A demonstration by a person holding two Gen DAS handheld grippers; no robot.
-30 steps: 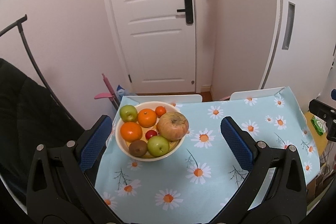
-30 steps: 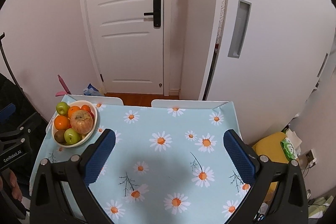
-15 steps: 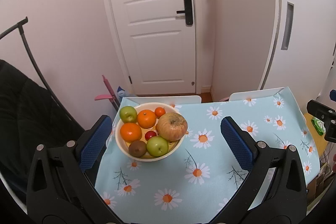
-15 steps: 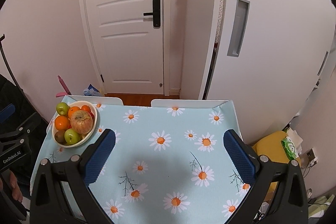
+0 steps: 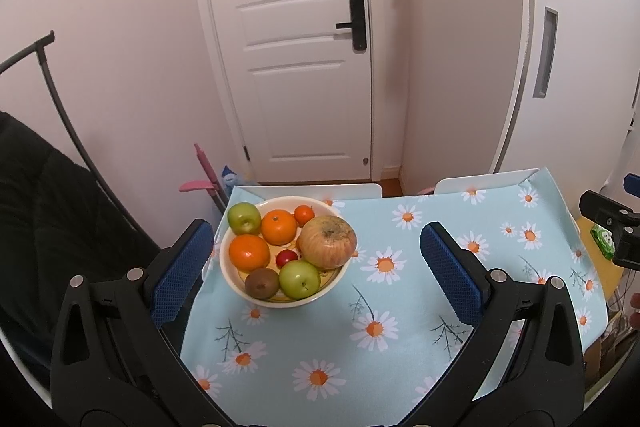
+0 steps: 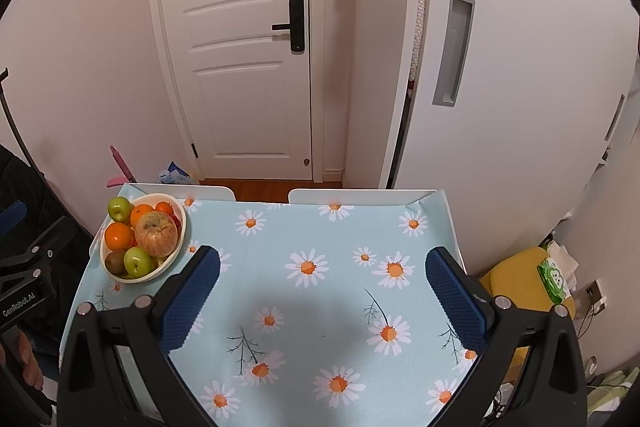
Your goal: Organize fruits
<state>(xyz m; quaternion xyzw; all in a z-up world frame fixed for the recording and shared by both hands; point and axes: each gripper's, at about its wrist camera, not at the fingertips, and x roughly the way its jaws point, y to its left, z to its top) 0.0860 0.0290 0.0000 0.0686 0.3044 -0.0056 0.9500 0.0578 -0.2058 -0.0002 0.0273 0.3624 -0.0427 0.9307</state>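
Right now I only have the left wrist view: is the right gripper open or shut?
Observer: Open. The right wrist view shows the right gripper with its jaws wide apart and nothing between them.
Operator: What lies below it?
Observer: Only the daisy tablecloth. The fruit bowl sits off near the table's far left corner.
Operator: Any person in frame?
Observer: A hand shows at the lower left edge, around a black handle.
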